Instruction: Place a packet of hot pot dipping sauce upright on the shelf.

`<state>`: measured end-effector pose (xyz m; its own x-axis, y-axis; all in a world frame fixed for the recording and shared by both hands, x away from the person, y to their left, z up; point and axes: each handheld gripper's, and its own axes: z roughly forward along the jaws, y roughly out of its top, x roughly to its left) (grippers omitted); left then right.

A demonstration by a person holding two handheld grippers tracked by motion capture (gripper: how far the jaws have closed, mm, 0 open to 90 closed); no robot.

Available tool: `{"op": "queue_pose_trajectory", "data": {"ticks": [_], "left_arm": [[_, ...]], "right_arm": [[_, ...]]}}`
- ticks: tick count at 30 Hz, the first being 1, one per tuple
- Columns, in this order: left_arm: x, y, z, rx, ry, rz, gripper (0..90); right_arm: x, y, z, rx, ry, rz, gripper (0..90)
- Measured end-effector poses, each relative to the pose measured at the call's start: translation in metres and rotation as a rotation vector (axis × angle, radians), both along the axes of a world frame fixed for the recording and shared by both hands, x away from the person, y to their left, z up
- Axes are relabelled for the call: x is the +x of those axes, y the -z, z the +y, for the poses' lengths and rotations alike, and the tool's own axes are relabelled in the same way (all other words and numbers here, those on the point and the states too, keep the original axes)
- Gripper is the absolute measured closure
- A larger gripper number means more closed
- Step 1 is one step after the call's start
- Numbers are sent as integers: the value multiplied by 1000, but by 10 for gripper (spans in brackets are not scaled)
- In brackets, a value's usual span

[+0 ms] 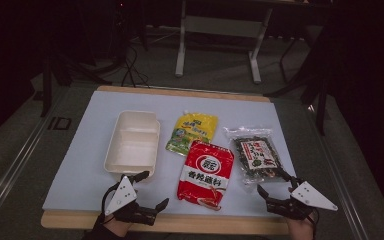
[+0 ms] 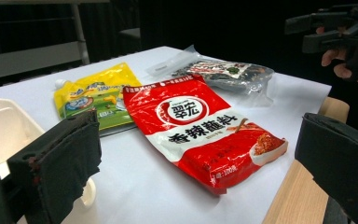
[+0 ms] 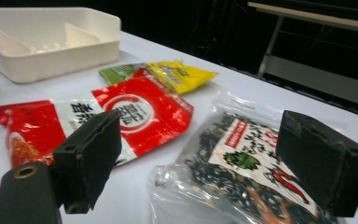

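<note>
Overhead, white tabletop point(image 1: 90, 165), dark room.

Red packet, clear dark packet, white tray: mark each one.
red packet point(image 1: 206, 172), high view, on the white label band at its middle
clear dark packet point(image 3: 249, 161), right gripper view, on its printed label
white tray point(image 1: 132, 145), high view, on its inner divider
</note>
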<state>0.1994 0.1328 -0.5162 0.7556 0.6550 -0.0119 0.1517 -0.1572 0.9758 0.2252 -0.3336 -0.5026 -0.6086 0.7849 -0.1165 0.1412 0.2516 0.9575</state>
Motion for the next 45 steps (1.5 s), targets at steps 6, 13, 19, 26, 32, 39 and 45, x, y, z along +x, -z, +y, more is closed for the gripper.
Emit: {"op": "queue_pose_trajectory", "data": {"ticks": [6,13,19,26,32,39,45], "left_arm": [[0,0,-1,11,2,2,18],[-1,0,-1,19,10,1,18],[0,1,-3,29,14,7,17],[-1,1,-4,38,19,0,18],[-1,1,-5,35,30,-6,18],[-1,2,-5,38,31,-3,17],[-2,2,-6,44,33,-6,17]], "right_arm": [[0,-1,1,2,33,54,105],[-8,-14,12,41,-10,52,95],[-6,-30,20,39,-7,59,95],[9,-48,34,-7,2,57,98],[23,-57,51,-51,-21,67,100],[47,-61,66,-56,-42,107,128],[69,-57,76,-76,-63,157,183]]}}
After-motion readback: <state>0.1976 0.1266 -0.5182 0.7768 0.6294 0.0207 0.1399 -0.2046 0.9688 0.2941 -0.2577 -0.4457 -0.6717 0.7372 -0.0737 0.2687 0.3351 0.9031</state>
